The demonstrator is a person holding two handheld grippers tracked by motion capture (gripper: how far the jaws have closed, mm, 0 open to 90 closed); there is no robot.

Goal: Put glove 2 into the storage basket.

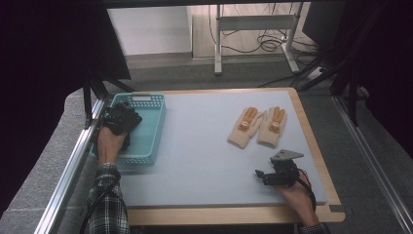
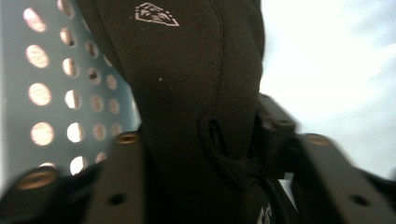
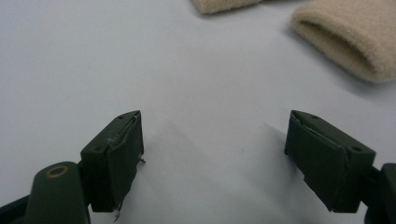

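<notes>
Black glove (image 2: 187, 93) brought into teal basket (image 1: 151, 105) by left gripper (image 1: 119, 119); jaws part-opened around it, grip apparently loosened. Tan glove pair (image 1: 258, 126) left on table. Right gripper (image 3: 215, 154) spread wide, nothing held

Beside the smooth matt grey mat (image 1: 204, 146), the perforated basket (image 1: 151, 131) looks like teal plastic; the black glove (image 2: 187, 93) in it is smooth matt cloth, the beige gloves (image 1: 258, 127) fuzzy fleece
</notes>
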